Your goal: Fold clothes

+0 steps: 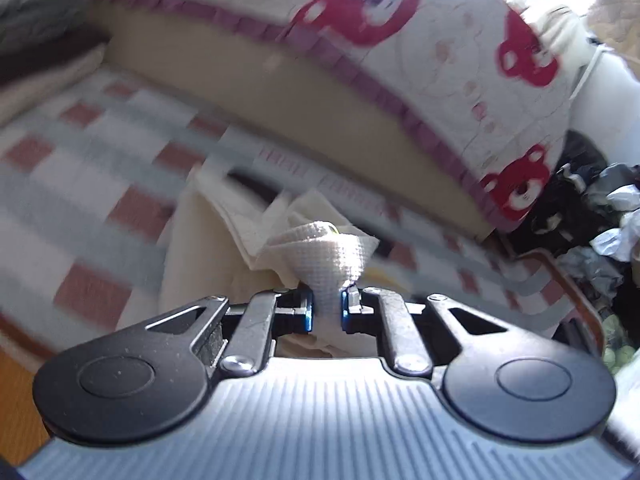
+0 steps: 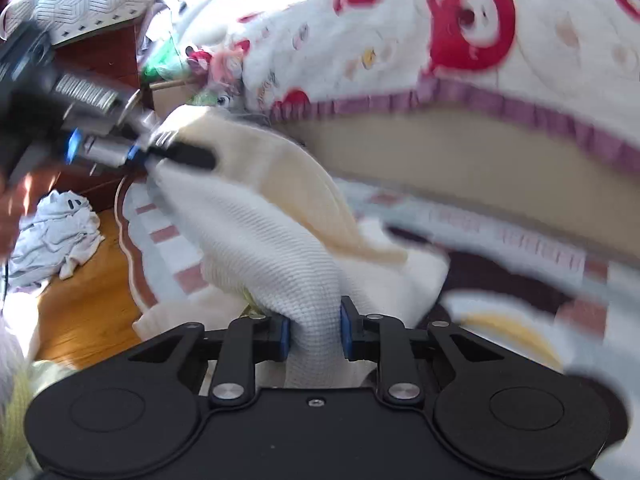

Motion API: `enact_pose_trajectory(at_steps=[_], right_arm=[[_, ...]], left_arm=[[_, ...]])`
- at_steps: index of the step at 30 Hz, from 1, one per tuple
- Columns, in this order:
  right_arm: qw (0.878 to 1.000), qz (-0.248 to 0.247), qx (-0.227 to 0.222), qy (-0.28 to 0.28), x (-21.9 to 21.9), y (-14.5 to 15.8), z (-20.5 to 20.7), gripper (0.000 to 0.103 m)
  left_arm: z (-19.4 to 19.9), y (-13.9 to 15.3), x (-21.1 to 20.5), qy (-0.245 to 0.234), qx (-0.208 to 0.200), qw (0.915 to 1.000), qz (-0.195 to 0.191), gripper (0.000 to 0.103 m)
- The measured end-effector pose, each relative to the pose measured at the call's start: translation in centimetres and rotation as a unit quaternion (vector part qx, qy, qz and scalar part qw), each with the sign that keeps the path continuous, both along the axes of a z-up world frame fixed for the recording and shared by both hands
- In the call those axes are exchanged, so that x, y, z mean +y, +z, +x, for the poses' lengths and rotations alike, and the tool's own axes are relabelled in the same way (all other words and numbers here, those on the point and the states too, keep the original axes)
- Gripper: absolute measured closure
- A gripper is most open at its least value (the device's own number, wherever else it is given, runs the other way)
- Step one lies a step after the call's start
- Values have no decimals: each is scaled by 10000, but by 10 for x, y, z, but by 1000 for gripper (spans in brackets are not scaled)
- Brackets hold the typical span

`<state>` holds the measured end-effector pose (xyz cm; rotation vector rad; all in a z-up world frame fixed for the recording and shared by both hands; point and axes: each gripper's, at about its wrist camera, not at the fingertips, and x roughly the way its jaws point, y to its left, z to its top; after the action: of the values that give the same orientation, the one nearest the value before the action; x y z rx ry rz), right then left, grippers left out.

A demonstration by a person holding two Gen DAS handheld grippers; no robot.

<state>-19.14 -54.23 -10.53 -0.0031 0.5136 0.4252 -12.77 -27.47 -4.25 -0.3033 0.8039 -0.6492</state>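
Observation:
A cream waffle-knit garment (image 2: 256, 232) hangs stretched between both grippers above a checked blanket. My right gripper (image 2: 314, 334) is shut on a bunched part of it at the bottom of the right wrist view. In the left wrist view my left gripper (image 1: 328, 312) is shut on another bunched corner of the cream garment (image 1: 320, 252), with the rest trailing down to the left. The left gripper (image 2: 160, 148) also shows at the upper left of the right wrist view, pinching the cloth's far end. Both views are blurred by motion.
A mattress edge (image 1: 320, 112) with a red bear-print sheet (image 1: 376, 4) and purple trim runs across behind. A pink, white and grey checked blanket (image 1: 80, 168) lies below. Crumpled white clothing (image 2: 52, 232) sits on the wooden floor at the left. Dark clutter (image 1: 592, 216) piles at the right.

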Motion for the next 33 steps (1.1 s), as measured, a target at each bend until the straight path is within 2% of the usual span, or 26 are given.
enact_pose_trajectory(at_steps=[2, 4, 8, 9, 12, 13, 14, 16, 18, 19, 21, 23, 24, 27, 29, 31, 33], right_arm=[[9997, -62, 162, 151, 6, -7, -6, 70], [9979, 307, 448, 358, -5, -6, 1, 65], [9864, 1043, 1015, 768, -28, -4, 13, 61], [9802, 1303, 1227, 849, -37, -6, 19, 61], [9514, 2194, 1848, 1116, -68, -12, 35, 60], [9418, 2431, 1983, 1205, -75, -13, 36, 57], [9313, 2665, 2117, 1294, -81, -15, 38, 49], [9076, 3230, 2258, 1450, -93, -14, 39, 46], [8951, 3626, 2190, 1387, -104, -10, 40, 46], [8931, 3708, 2154, 1359, -109, -5, 44, 46], [8959, 3659, 2122, 1357, -115, 9, 58, 46], [9101, 3266, 2242, 1216, -121, 31, 82, 45], [9189, 2981, 2403, 950, -122, 43, 97, 45], [9339, 2102, 2892, 11, -125, 77, 140, 45], [9339, 1829, 3045, -418, -123, 99, 164, 45], [9340, 1843, 3031, -416, -113, 120, 182, 43], [9393, 1816, 2908, -140, -96, 137, 193, 36]], left_arm=[[-3, -31, 7, 141, 336, 9977, 564, 91], [-7, -49, 9, 144, 499, 9933, 1034, 90], [-12, -39, 3, 48, 240, 9881, 1519, 80], [-11, -36, 3, 61, 259, 9868, 1599, 75], [-6, -32, 15, 257, 627, 9840, 1648, 73], [-5, -32, 19, 362, 745, 9814, 1730, 73], [-4, -32, 23, 470, 806, 9771, 1912, 73], [-4, -31, 31, 683, 903, 9681, 2236, 73], [-4, -22, 42, 880, 748, 9699, 2144, 76], [-2, -14, 46, 959, 692, 9734, 1963, 76], [2, 1, 53, 1095, 570, 9795, 1594, 74], [11, 14, 44, 910, 311, 9865, 1325, 72], [17, 19, 36, 777, 174, 9888, 1265, 71], [32, 20, -6, 169, -129, 9890, 1462, 59], [42, 14, -34, -308, -213, 9881, 1494, 55], [52, 4, -62, -738, -197, 9833, 1654, 48], [62, -9, -87, -992, -195, 9768, 1889, 44]])
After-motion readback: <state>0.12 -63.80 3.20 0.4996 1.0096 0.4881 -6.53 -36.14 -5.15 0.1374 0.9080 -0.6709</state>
